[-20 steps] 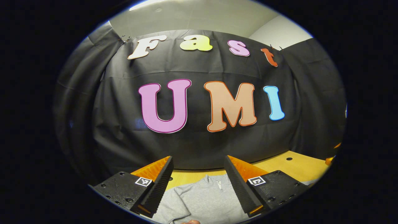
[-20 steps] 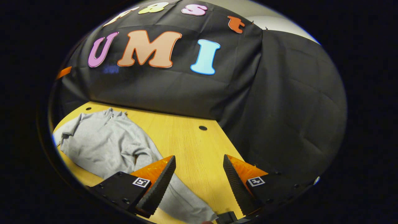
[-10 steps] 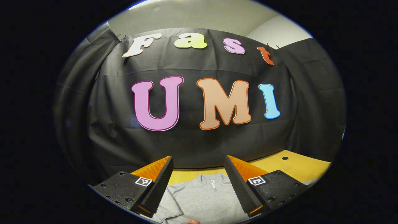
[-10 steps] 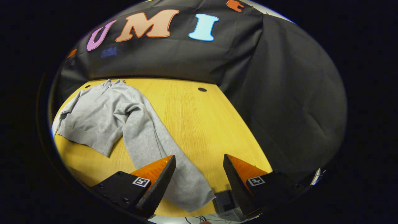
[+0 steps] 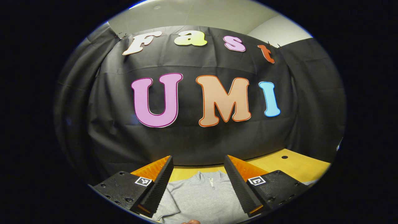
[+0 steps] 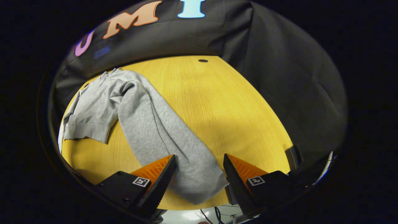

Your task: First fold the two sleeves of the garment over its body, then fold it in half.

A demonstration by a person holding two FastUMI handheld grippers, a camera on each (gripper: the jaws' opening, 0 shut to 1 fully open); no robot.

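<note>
While both tools hang above it, the yellow wooden table [image 6: 217, 102] is the biggest thing we see, with a dark round hole [image 6: 202, 60] near its far edge by the black cloth wall [image 6: 279, 77]. On the table lies the grey garment [image 6: 93, 109], spread flat on the left part in the right gripper view. Its body sits toward the far left, collar and short zip pointing at the wall. One long sleeve [image 6: 161, 133] runs from the shoulder down toward us across bare wood, not folded over the body. The sleeve's cuff [image 6: 199, 183] ends near the table's near edge, right between the fingers of the right tool [image 6: 199, 174]. That tool is spread wide, nothing gripped; we can't tell if it touches the cloth. In the left gripper view, we see the left tool [image 5: 199, 179] also spread wide, holding nothing, aimed level at the wall with the garment's collar [image 5: 211, 177] showing between its fingers. A bit of a fingertip [image 5: 190, 221] shows at the bottom edge there.
</note>
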